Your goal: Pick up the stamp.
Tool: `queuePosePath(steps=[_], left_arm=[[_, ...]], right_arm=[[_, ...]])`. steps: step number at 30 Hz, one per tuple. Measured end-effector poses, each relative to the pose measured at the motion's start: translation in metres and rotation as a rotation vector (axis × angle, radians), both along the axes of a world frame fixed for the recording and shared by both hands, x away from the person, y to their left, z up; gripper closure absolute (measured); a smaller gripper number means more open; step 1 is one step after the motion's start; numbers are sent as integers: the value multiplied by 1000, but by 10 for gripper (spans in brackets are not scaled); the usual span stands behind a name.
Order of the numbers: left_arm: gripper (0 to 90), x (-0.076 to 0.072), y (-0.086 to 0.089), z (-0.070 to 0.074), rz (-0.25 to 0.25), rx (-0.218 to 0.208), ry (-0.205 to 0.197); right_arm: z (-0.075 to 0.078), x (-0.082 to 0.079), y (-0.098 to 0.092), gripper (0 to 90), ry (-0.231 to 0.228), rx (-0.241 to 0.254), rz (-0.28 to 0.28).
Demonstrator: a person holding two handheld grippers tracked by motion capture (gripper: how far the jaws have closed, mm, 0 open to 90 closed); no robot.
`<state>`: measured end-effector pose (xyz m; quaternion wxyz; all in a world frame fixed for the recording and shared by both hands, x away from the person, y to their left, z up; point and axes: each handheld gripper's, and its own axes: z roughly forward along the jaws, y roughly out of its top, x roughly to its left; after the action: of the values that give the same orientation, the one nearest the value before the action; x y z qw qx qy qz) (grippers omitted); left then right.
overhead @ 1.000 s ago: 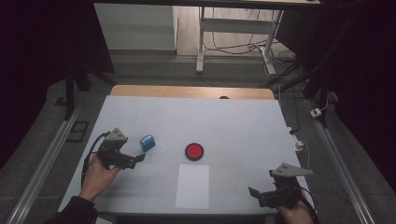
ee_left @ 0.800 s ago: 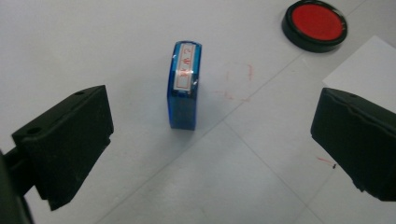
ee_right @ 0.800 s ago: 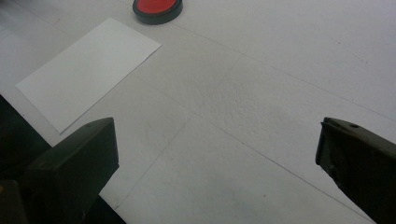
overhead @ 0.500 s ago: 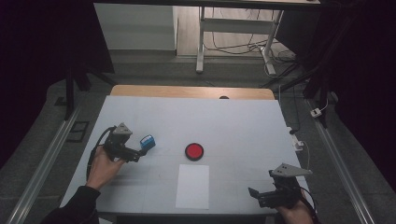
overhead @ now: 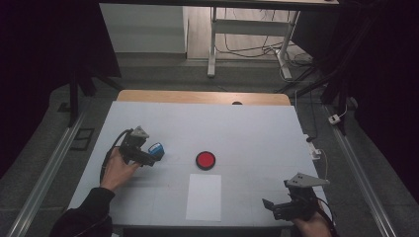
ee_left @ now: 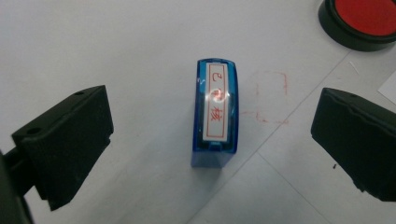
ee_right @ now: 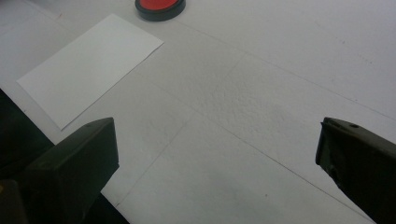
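Stamp [ee_left: 215, 114] lies on the worktop [overhead: 257, 133] between the wide-open left tongs [ee_left: 212, 154], untouched; right tongs [ee_right: 219, 172] also gape, holding nothing.

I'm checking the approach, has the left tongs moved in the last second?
Yes. The left tongs have shifted up the table, away from the near edge, judged against the red ink pad. They now sit open on either side of the blue stamp.
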<state>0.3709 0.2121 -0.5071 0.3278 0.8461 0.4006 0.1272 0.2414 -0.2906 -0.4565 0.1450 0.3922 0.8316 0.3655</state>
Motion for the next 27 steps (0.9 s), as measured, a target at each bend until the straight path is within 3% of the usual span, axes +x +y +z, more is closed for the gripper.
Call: queuePosePath(steps=[11,17,26,27], left_arm=[[20,9,-1,-2,-16,2,30],[154,7,-4,-1,-42,52,14],[432,6,-2,3,-67,46,22],[432,6,-2,3,-66,44,21]], right_arm=[[0,0,0,0,2,2,2],[0,0,1,0,0,-3,3],[0,0,1,0,-1,-5,6],[0,0,1,0,-1,-5,6]])
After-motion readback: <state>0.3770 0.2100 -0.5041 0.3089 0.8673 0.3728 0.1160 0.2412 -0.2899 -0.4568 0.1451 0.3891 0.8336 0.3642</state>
